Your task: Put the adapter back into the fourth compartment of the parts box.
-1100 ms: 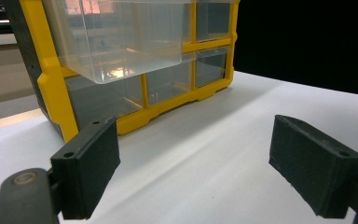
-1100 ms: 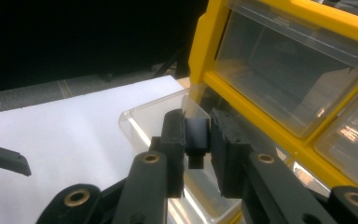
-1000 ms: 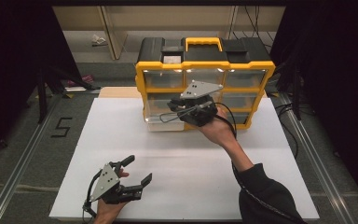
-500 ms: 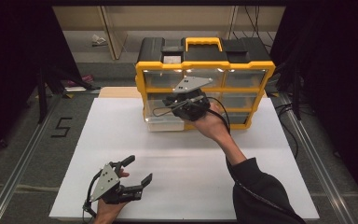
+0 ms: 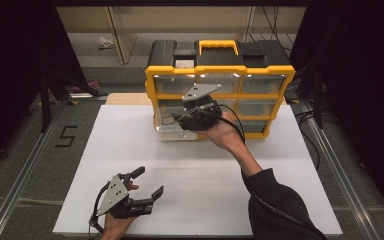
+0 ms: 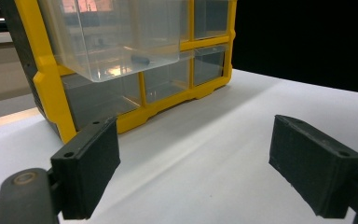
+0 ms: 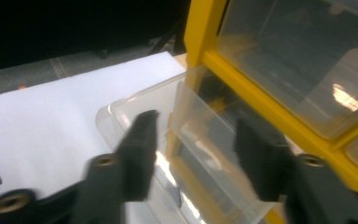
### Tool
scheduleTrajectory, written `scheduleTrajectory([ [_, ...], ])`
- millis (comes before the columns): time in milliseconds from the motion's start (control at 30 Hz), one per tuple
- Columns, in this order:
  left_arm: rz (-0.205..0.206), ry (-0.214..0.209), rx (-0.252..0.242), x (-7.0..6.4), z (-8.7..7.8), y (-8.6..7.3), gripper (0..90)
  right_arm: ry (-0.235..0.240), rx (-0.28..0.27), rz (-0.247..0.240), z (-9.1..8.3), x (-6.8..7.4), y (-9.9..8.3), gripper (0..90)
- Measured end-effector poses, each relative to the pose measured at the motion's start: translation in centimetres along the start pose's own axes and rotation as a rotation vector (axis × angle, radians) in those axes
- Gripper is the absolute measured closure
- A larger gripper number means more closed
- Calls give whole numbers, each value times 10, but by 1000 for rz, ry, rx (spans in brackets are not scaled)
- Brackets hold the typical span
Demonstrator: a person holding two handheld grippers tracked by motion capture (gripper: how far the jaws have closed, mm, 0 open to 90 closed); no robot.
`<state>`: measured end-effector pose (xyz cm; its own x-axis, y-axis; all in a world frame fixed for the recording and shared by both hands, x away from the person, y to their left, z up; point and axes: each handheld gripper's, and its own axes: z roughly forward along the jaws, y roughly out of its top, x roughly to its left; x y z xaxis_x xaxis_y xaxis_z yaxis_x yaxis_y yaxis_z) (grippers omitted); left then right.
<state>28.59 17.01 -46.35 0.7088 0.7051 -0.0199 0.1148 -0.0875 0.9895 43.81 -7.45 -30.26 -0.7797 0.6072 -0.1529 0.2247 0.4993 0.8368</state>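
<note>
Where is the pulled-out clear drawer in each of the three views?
High view: the clear drawer sticks out at the organizer's left, under the right claw.
Left gripper view: top left, a small dark part inside.
Right gripper view: centre, between the open jaws.
Shared landmark: the yellow frame.

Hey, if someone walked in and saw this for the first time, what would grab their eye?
The yellow-framed drawer organizer at the table's far edge, with one clear drawer pulled out of its left column. The right gripper hovers over that drawer, jaws open, while the left gripper rests open near the front-left of the white tabletop.
</note>
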Motion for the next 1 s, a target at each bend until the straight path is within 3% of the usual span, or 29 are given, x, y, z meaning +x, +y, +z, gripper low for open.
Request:
scheduleTrajectory([
  [100,1,0,3,0,0,0,155,0,-35,17,-9,1,2,377],
  [400,0,-3,6,0,1,0,155,2,-65,-10,-23,10,-3,358],
  [1000,1,-10,16,0,2,-1,155,23,-146,8,-47,22,-22,309],
])
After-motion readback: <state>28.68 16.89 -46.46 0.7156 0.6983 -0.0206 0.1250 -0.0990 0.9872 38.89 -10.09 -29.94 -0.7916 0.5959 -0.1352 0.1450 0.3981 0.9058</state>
